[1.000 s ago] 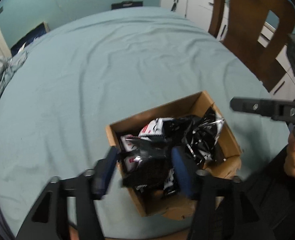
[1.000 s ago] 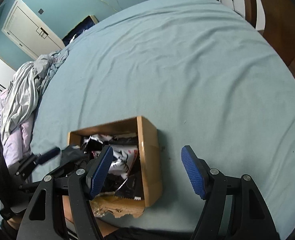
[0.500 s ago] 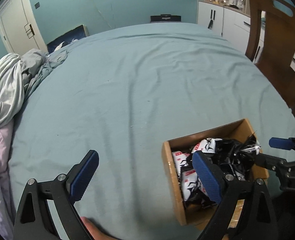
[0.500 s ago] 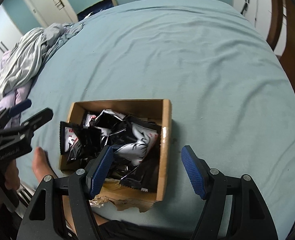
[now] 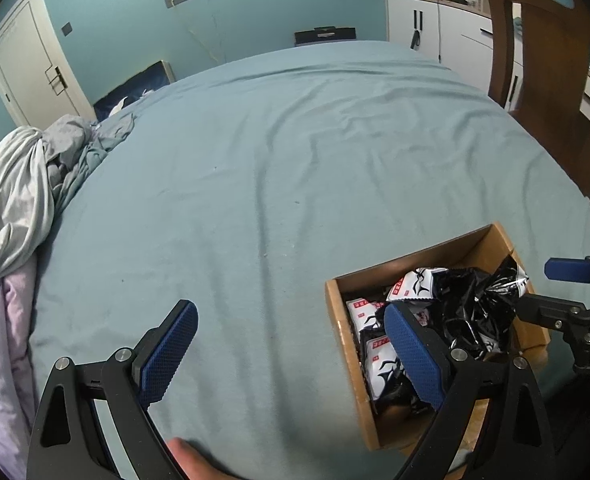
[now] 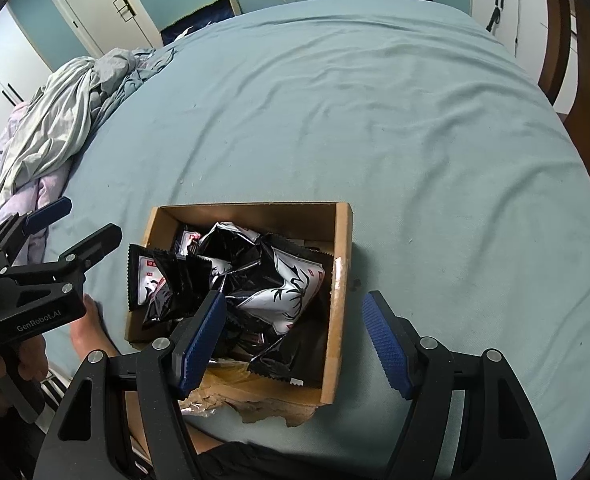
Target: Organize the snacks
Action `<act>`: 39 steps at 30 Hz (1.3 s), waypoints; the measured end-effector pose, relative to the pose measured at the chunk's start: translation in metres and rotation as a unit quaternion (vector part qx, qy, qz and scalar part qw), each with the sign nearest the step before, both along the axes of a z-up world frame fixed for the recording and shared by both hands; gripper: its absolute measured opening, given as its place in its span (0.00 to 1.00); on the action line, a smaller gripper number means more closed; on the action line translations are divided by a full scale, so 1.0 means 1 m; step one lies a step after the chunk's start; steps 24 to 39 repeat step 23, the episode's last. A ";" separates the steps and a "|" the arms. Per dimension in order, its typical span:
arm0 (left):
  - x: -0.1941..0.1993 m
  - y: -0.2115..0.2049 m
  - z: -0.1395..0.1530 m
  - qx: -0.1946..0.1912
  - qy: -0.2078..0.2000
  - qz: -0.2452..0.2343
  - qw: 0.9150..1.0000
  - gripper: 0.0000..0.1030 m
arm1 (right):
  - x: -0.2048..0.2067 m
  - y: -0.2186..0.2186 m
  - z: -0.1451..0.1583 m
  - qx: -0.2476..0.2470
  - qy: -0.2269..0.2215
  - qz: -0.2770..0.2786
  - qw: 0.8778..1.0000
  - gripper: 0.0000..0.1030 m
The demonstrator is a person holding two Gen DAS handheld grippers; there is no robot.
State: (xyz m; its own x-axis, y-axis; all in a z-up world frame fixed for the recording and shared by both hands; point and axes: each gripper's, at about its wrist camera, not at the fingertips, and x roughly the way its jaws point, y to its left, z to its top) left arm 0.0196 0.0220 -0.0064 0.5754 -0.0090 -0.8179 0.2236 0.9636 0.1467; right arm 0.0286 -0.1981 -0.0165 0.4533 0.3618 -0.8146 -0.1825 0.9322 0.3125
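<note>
A brown cardboard box (image 6: 341,280) sits on the teal bed sheet near its front edge, filled with several black-and-white snack packets (image 6: 255,276). In the left wrist view the box (image 5: 339,324) is at the lower right, packets (image 5: 467,304) inside. My left gripper (image 5: 291,348) is open and empty, over the sheet just left of the box; it also shows in the right wrist view (image 6: 75,224). My right gripper (image 6: 295,336) is open and empty, hovering over the box's near right wall; it also shows in the left wrist view (image 5: 551,288).
The bed sheet (image 5: 295,160) spreads wide beyond the box. Crumpled bedding (image 6: 55,128) is piled at the left. A wooden chair (image 5: 555,80) and white cabinets (image 5: 435,36) stand at the right. The box's near flap (image 6: 247,400) is torn. A bare foot (image 6: 91,332) rests near the box.
My left gripper let go of a black packet over the box and swung left, off the box. The right gripper moved left over the box's right wall.
</note>
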 end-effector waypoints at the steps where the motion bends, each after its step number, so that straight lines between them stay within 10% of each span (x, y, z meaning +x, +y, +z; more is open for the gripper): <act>1: 0.000 0.001 0.000 -0.001 0.001 0.000 1.000 0.93 | 0.000 0.000 0.000 -0.001 -0.001 0.000 1.000 0.68; 39: -0.001 -0.002 -0.003 0.014 0.009 -0.007 1.000 0.93 | 0.002 0.001 0.001 -0.012 -0.005 0.008 1.000 0.68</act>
